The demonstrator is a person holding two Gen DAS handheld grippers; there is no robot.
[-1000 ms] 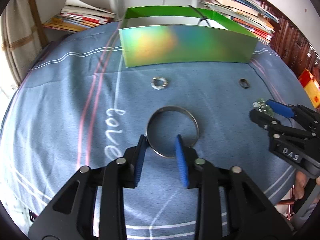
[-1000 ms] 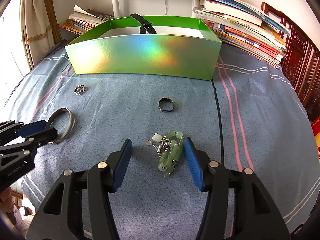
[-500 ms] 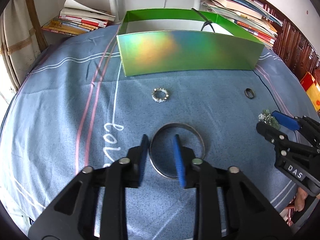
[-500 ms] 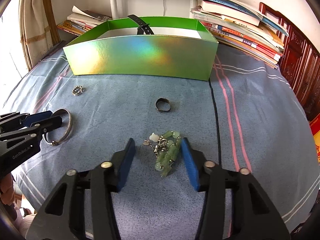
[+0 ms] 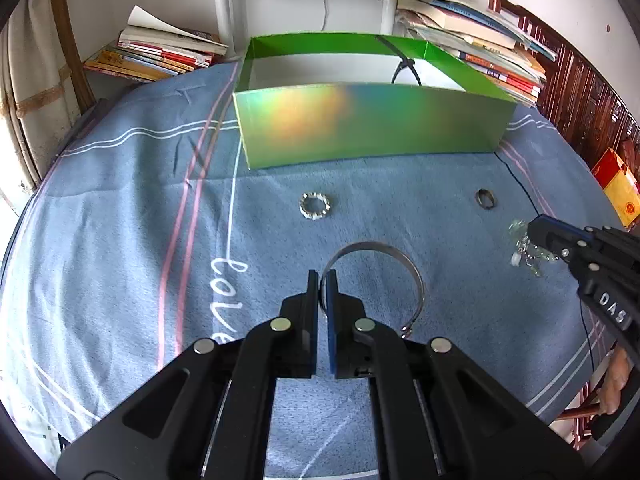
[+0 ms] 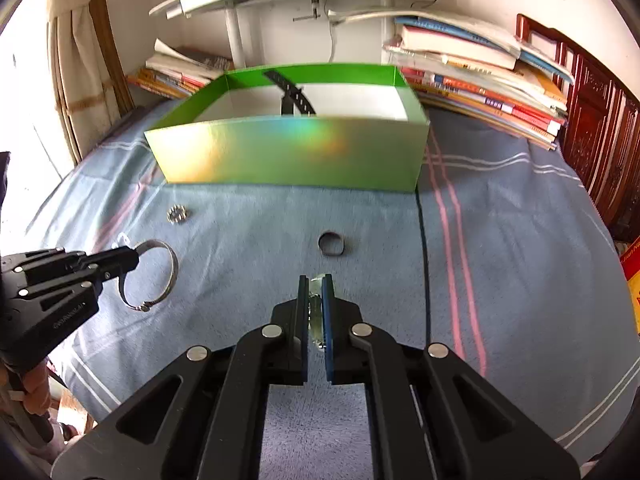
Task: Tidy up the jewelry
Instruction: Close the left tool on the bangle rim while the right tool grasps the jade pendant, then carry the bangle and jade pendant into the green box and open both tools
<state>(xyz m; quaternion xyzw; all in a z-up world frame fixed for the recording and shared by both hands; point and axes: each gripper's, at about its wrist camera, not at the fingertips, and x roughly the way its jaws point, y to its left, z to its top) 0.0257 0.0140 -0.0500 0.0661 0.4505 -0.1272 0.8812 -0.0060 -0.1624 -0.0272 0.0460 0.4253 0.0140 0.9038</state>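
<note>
The left claw (image 5: 323,286) is closed on the rim of the silver bangle (image 5: 400,256), its two blue pads pressed together with only the thin metal band between them. The bangle hangs from the pads just above the blue cloth (image 5: 120,240). The right claw (image 6: 316,300) is closed almost fully on the green bead bracelet (image 6: 316,316), which is pinched between the pads with beads showing in the narrow gap. Ahead of the right claw, a dark ring (image 6: 331,245) lies on the cloth. A small sparkly ring (image 5: 315,206) lies beyond the bangle. Behind both stands the open green box (image 5: 368,128), a black strap (image 6: 294,96) leaning inside it. Stacked books (image 6: 480,76) lie behind the box.
</note>
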